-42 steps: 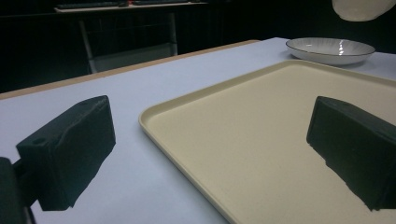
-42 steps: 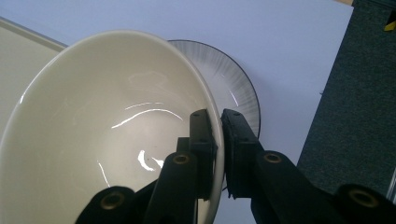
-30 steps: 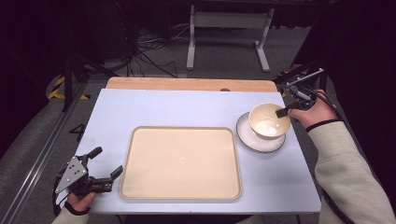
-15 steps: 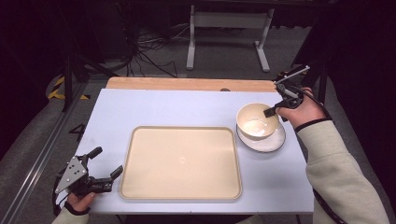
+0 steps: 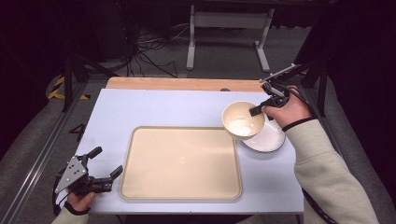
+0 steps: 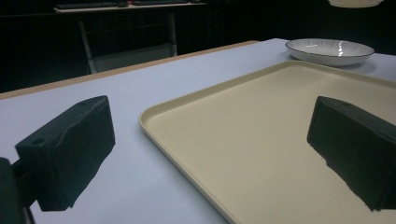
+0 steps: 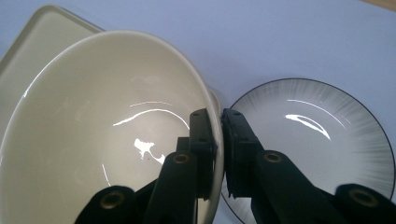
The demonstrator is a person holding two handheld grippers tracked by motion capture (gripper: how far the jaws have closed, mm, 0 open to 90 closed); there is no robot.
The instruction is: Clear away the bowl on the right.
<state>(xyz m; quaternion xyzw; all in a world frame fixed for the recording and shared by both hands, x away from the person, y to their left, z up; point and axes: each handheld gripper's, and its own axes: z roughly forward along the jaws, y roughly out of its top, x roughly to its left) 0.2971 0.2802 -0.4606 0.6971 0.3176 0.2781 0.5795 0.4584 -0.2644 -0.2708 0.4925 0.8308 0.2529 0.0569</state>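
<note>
A dark room with cables and a metal stand lies beyond the pale blue surface (image 5: 154,109), which has a wooden strip along its far edge. A cream tray (image 5: 181,162) sits near the person's side, and a white plate (image 5: 268,140) with a thin dark rim rests just to its right. The right gripper (image 7: 219,140) is clenched on the rim of a cream bowl (image 5: 243,120), one jaw inside the wall and one outside, and it holds the bowl in the air, tilted, above the plate's left edge and the tray's far right corner. The left gripper (image 5: 105,165) rests off the tray's near left corner with its jaws spread and nothing between them.

The step looks like carrying the bowl off the plate toward the tray. A rim pinch on a smooth glazed wall can slip or let the bowl swing, so the grip should stay firm and the travel slow. Levelling the bowl before lowering would let its foot land flat. It should clear the tray's raised lip and settle well inside before the jaws let go.
</note>
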